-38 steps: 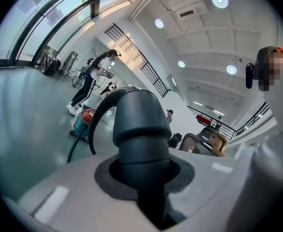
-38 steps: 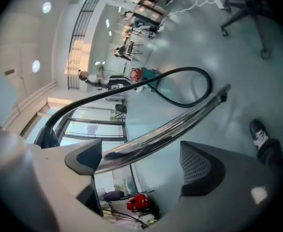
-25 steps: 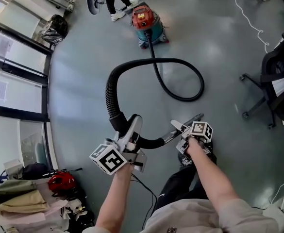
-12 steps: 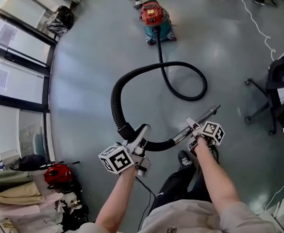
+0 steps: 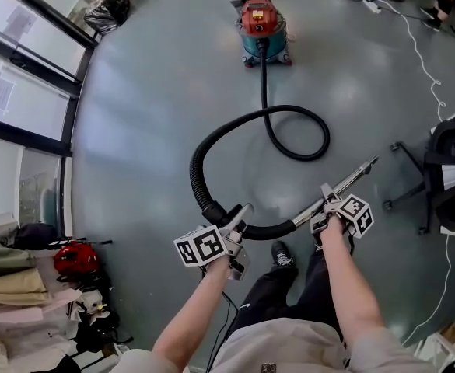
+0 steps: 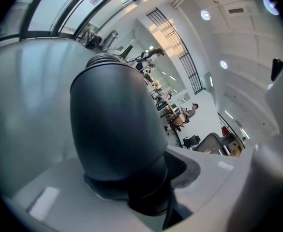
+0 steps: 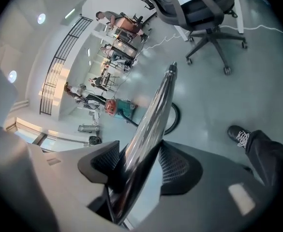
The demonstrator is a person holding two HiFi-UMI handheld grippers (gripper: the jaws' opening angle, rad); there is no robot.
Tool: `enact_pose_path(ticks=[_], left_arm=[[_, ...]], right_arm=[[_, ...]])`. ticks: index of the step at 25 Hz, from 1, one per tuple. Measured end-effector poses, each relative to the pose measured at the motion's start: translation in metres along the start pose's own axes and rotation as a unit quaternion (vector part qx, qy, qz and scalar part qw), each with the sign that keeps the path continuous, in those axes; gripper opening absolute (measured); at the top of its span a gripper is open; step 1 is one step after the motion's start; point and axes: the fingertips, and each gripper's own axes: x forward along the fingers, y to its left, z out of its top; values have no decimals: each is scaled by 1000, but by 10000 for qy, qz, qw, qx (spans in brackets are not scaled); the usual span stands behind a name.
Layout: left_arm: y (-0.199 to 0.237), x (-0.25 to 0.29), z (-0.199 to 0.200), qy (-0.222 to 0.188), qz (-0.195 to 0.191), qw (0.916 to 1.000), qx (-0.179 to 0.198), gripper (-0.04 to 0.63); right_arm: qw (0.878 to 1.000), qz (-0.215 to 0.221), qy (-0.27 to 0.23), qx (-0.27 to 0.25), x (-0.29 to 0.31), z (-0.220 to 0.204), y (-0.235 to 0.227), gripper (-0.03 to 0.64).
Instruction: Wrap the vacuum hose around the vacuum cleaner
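Ribbed matt blk plastic hose (image 5: 194, 169), shiny metal wand (image 5: 362, 170), glossy floor (image 5: 145, 130)

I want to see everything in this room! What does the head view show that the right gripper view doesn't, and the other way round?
Only the head view: the left tongs gripping the black hose, and a pile of clothes. Only the right gripper view: ceiling lights and black bars high on the wall. Both: the red vacuum cleaner, the hose's loop, an office chair, a shoe, and the right tongs, which have just been closing on the shiny metal tube.
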Motion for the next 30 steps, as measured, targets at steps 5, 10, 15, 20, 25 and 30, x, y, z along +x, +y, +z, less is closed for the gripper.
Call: enact_pose_path(ticks=[5,10,15,20,25,30], left_arm=[[25,12,-25,-23,357,9963,-778,209],[36,28,-55,-12,522,9872,-1507,224],[42,59,-95,124,606,9704,-2335,245],[40,89,-139,315,805,9444,-3172,270],[51,115,-167,397,1530,9233,-3499,307],[51,121,-167,192,2119,9105,-3547,322]], right_arm=[[9995,-121,-269,-100,-2,30,13,245],[9974,-176,-461,-517,-2,64,36,219],[9918,-65,-674,-1086,-2,104,71,198],[9816,65,-638,-1798,3,132,100,189],[9670,221,-595,-2469,15,149,122,189],[9600,409,-526,-2720,26,154,140,189]])
